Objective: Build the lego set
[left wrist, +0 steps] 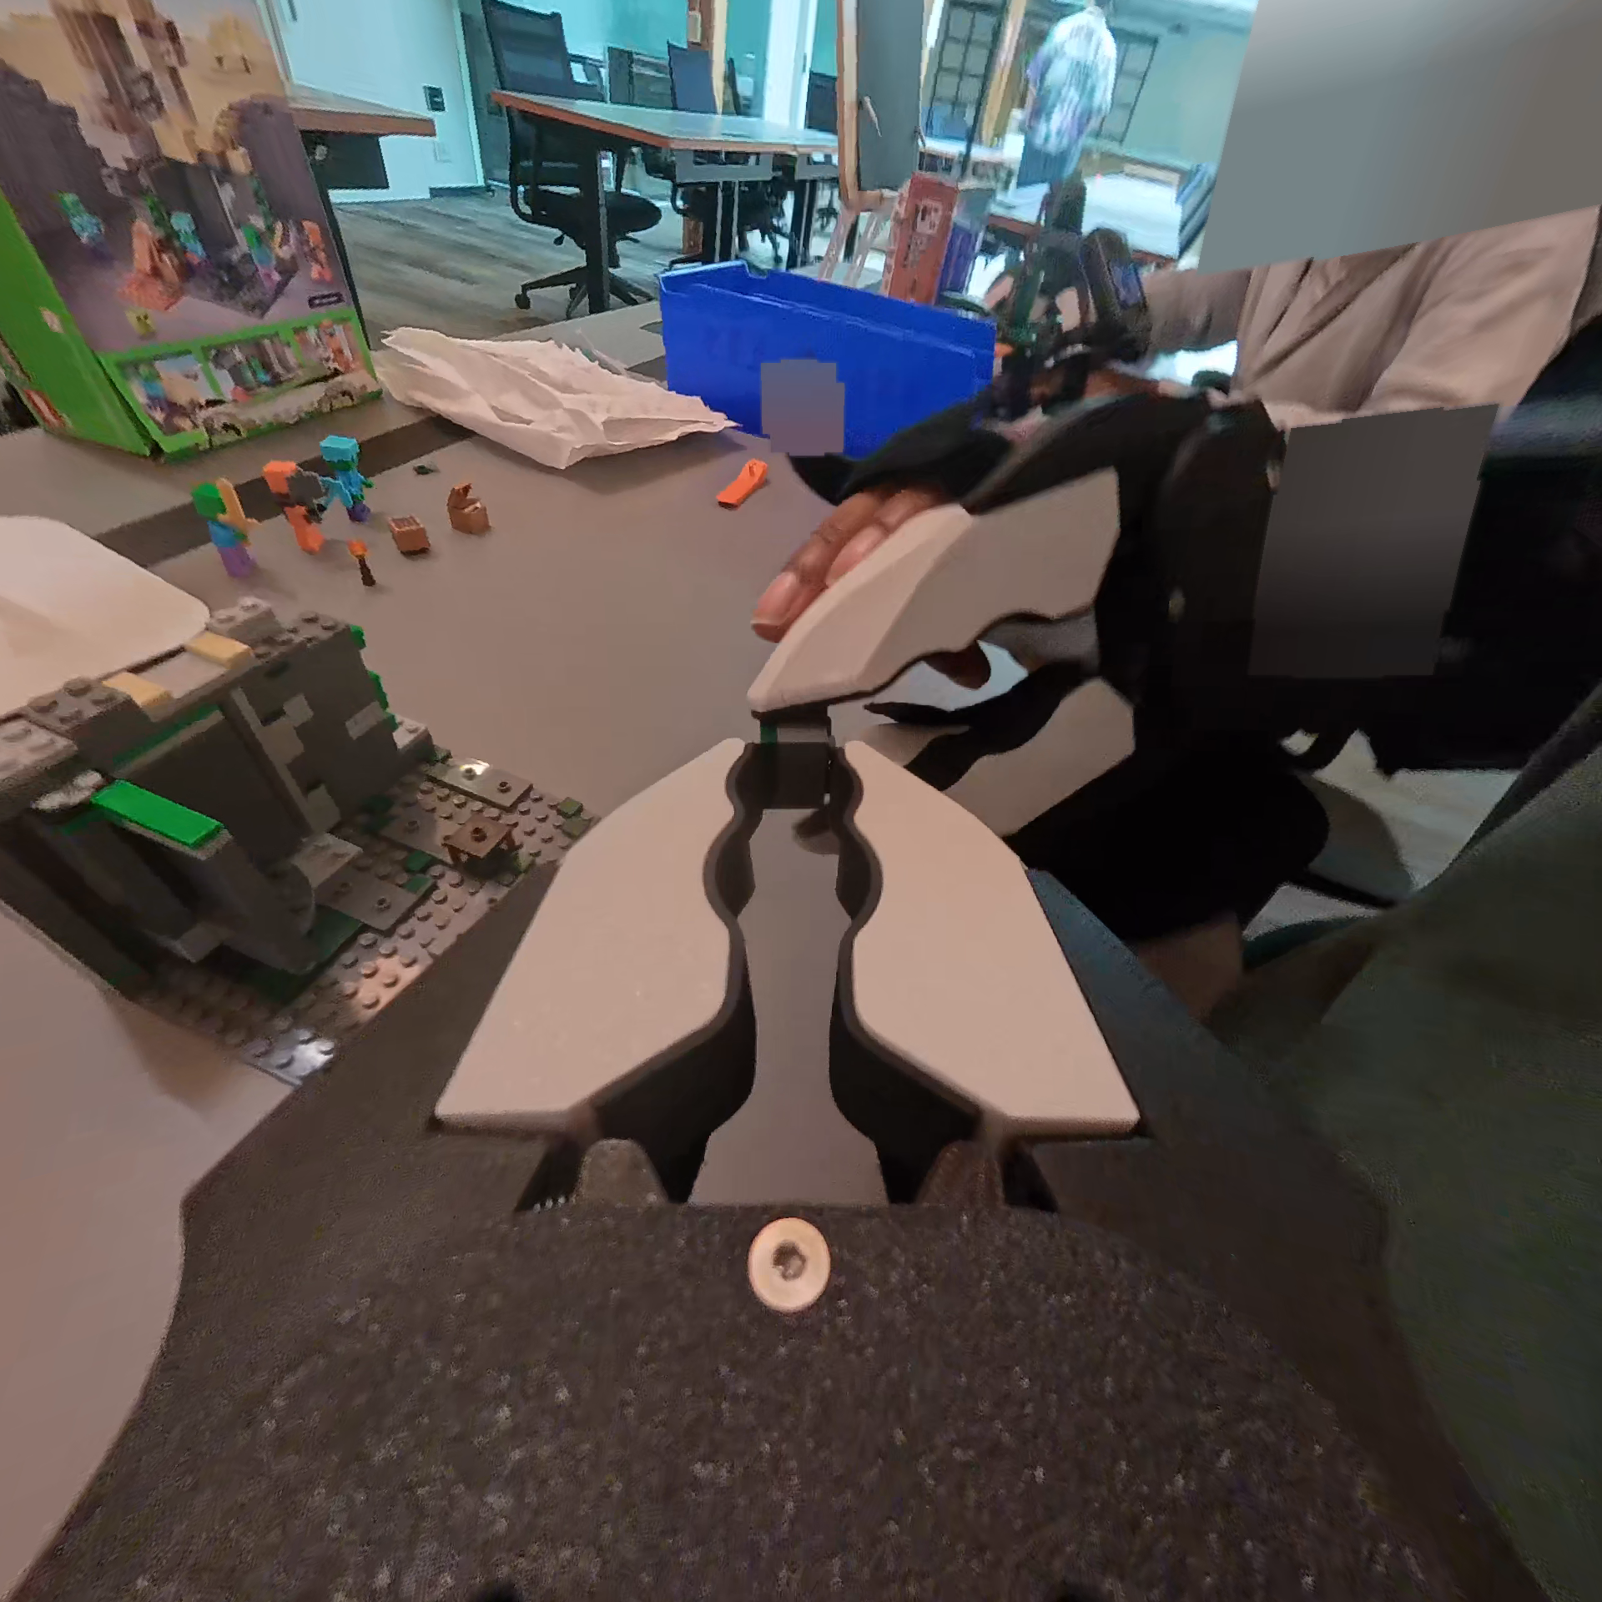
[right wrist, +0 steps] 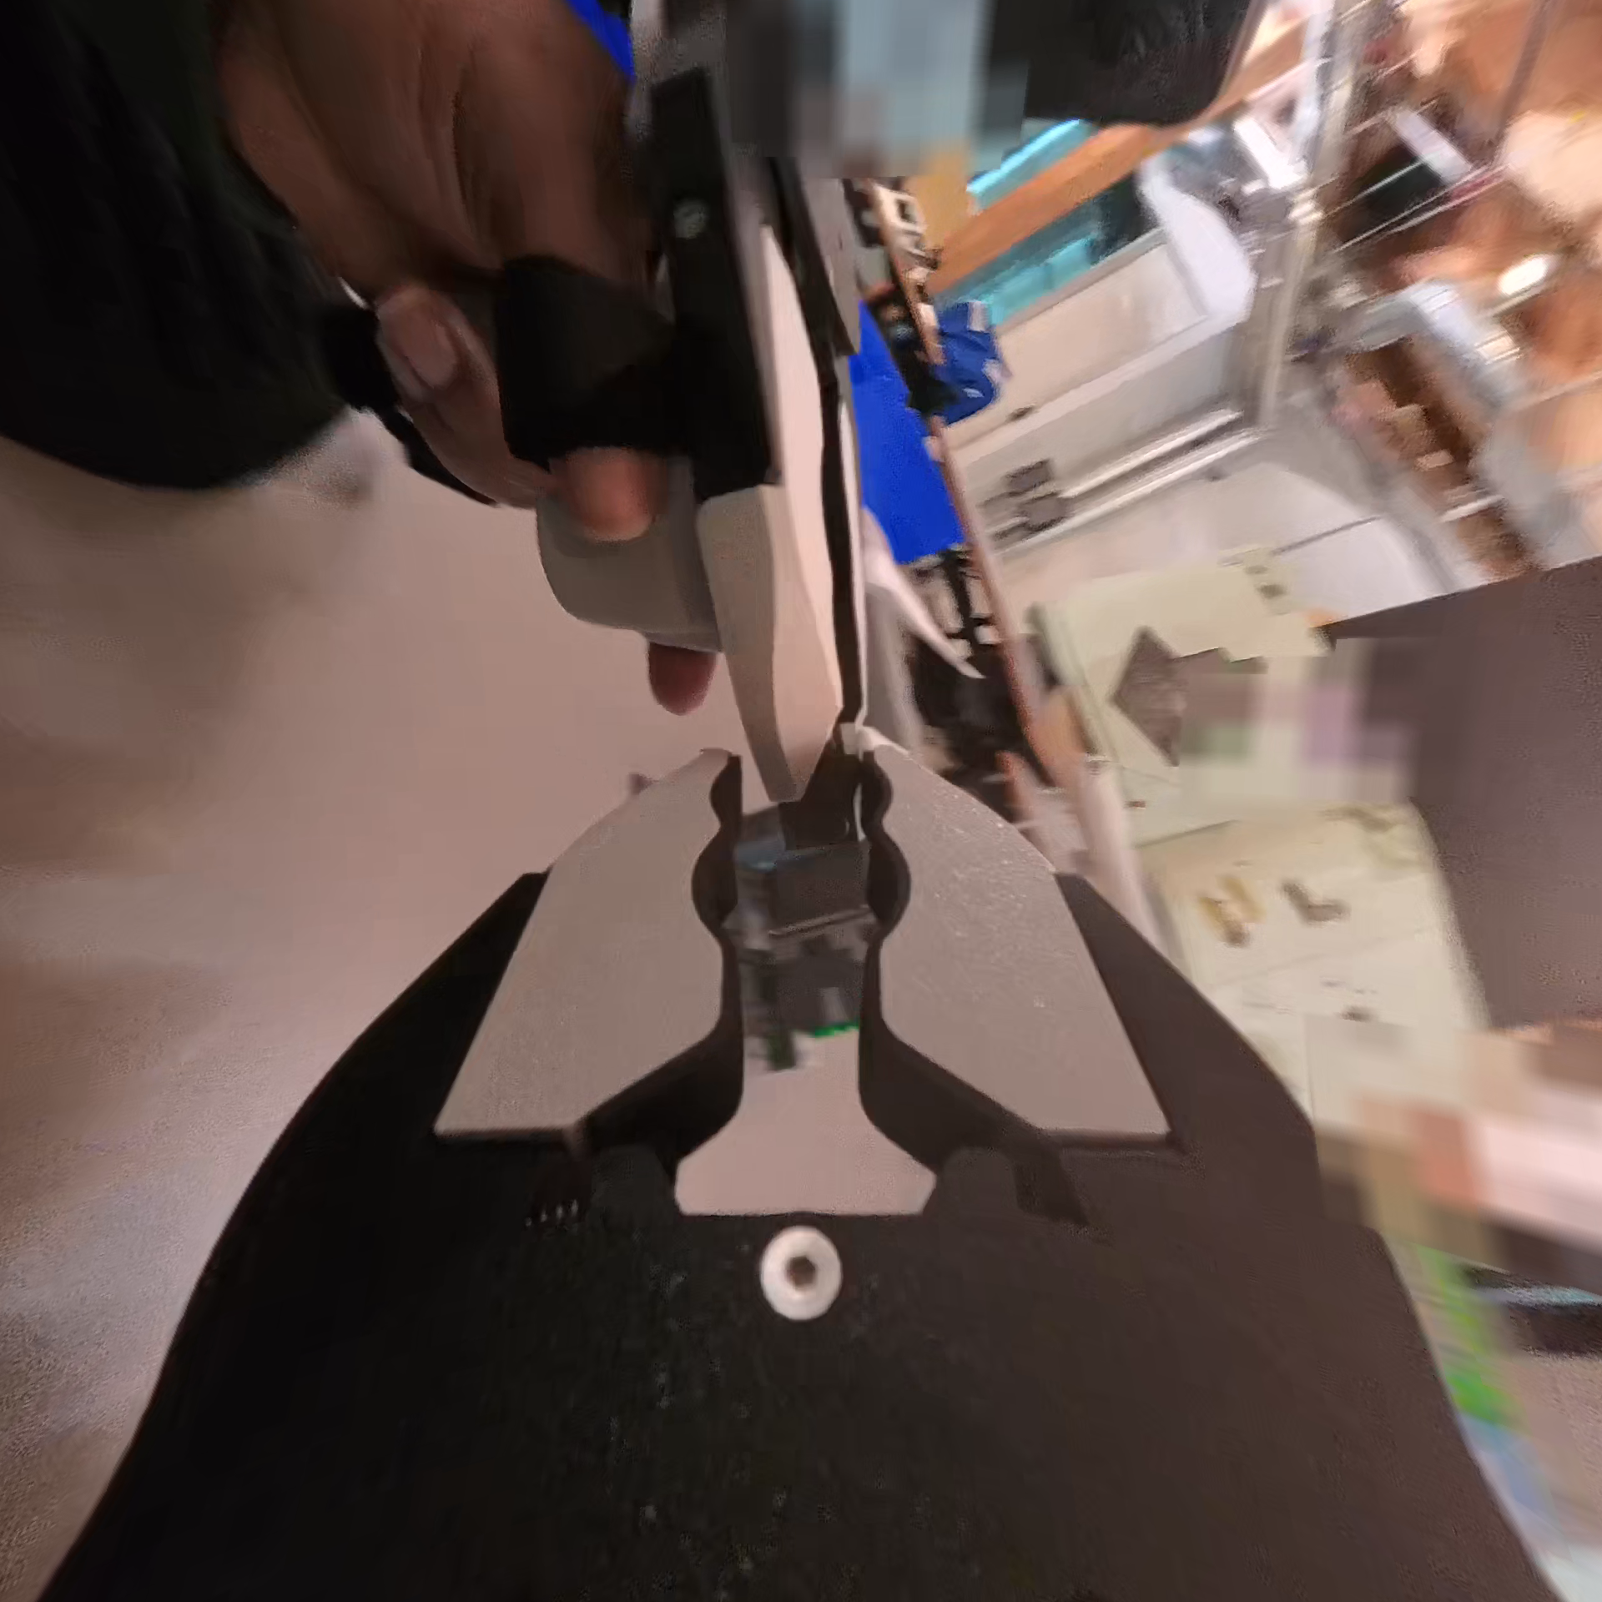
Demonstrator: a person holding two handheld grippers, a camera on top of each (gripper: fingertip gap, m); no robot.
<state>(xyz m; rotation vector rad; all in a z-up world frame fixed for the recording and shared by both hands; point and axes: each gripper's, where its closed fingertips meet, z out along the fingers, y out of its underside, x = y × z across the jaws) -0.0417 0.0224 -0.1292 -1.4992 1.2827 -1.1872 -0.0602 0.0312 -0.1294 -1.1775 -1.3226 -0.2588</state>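
- My left tool (left wrist: 791, 771) is pinching a small dark brick sub-assembly (left wrist: 793, 770) w/ a green bit at its top edge, held up in the air off the counter's near edge.
- My right tool (left wrist: 784, 706) comes in from the right & nips the top of that same piece; in its own view the right tool (right wrist: 802, 867) is pressed onto a dark block (right wrist: 815, 884), w/ the left tool's tips meeting it from above. That view is blurred, so the exact stud contact I can't tell.
- Reason for the 2-tool hold, I'd judge: one tool steadies while the other presses or re-seats a part, since there's nothing firm under it mid-air.
- The main build (left wrist: 217, 780), grey w/ green tiles on a studded grey baseplate, sits near the counter's left edge, well apart from the held piece; it probably goes there later.
- Further back on the grey counter (left wrist: 607, 607): minifigs (left wrist: 286, 507), small brown bits, an orange brick separator (left wrist: 743, 483).
- Toward the far edge: crumpled white bags (left wrist: 555, 399), blue bin (left wrist: 823, 347), set box (left wrist: 173, 234) at the far left corner.
- Room beyond is an office: long desks, black chairs, a person standing far off.
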